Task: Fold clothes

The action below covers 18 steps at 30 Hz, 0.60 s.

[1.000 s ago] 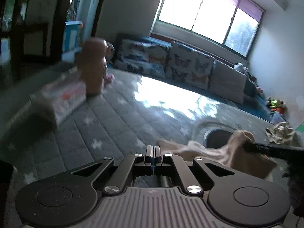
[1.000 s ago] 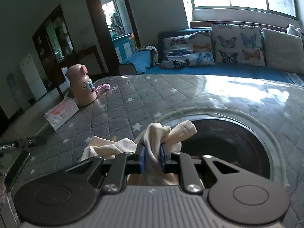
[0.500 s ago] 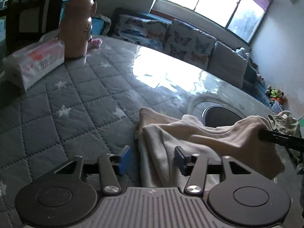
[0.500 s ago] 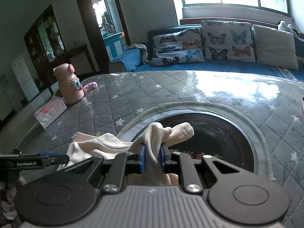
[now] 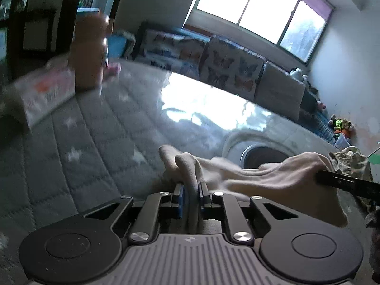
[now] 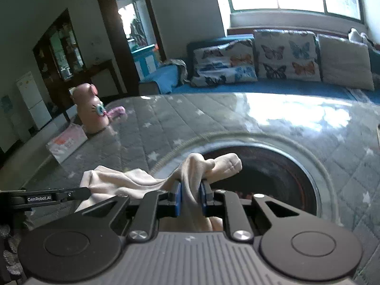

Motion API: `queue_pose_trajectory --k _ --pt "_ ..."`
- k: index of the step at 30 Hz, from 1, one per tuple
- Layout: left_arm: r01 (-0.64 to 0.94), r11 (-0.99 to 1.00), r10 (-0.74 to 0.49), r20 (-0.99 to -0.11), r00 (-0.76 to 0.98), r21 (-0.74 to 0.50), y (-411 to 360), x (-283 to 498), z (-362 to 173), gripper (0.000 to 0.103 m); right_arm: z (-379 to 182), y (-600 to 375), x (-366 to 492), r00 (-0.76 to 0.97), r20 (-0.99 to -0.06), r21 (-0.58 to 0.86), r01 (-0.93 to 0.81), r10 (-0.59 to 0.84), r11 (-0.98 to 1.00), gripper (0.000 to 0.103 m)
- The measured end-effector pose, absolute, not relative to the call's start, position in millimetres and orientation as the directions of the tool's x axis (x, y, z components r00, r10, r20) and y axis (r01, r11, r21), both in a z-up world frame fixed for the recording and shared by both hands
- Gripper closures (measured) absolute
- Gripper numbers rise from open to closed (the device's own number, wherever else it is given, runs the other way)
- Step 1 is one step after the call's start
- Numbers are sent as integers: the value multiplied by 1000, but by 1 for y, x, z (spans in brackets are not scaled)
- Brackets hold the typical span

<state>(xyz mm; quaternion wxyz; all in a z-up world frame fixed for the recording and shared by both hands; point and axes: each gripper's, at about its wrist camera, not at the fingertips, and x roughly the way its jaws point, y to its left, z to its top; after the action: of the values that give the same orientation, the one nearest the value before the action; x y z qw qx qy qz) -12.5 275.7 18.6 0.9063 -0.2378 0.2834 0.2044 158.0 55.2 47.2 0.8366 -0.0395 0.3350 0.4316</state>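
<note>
A cream-coloured garment (image 5: 261, 175) hangs stretched between my two grippers above the quilted grey table cover (image 5: 83, 142). My left gripper (image 5: 191, 190) is shut on one bunched end of it. My right gripper (image 6: 191, 190) is shut on the other end (image 6: 213, 166), over a dark round opening (image 6: 273, 173) in the table. The right gripper's finger shows at the right of the left wrist view (image 5: 344, 182); the left gripper's finger shows at the left of the right wrist view (image 6: 47, 198).
A pink cat-faced bottle (image 6: 91, 109) and a tissue pack (image 6: 67, 144) stand at the table's far left. A crumpled patterned cloth (image 5: 351, 163) lies at the right. A sofa with butterfly cushions (image 6: 285, 57) runs behind the table.
My left gripper went from open around the garment's end to shut on it, and has lifted that end. My right gripper stayed shut on its end.
</note>
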Motion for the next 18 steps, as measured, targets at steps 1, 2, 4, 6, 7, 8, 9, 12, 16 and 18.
queue_pose_trajectory --k 1,2,4,6,7,8,9,12,16,18 --pt "-504 806 245 -602 760 -309 276 -15 24 90 51 58 156 403 -586 221 -755 703 617 88" --pt "-507 806 255 -594 763 -305 277 -19 29 90 54 60 154 403 -581 221 -758 707 613 88" --pt "-514 803 276 -577 769 -301 283 -27 38 90 60 65 151 400 -569 221 -767 719 602 88" --pt "-528 799 304 -564 768 -289 289 -35 47 90 65 72 147 394 -558 222 -777 730 589 89" --pt "-535 796 316 -560 766 -282 293 -40 52 90 67 76 145 390 -553 223 -782 736 582 89" --pt "-542 794 327 -557 764 -277 296 -44 55 90 69 80 143 385 -549 224 -787 742 575 89" --pt "-547 792 336 -554 762 -272 299 -48 58 90 71 84 141 381 -545 225 -792 747 568 89" --pt "-567 784 362 -555 749 -254 307 -58 64 90 74 97 136 363 -538 227 -807 761 546 89" --pt "-599 765 395 -563 726 -236 319 -70 64 91 72 118 133 334 -541 235 -821 772 520 89" --pt "-616 752 408 -570 713 -233 325 -74 62 91 69 129 131 316 -547 238 -829 775 506 89"
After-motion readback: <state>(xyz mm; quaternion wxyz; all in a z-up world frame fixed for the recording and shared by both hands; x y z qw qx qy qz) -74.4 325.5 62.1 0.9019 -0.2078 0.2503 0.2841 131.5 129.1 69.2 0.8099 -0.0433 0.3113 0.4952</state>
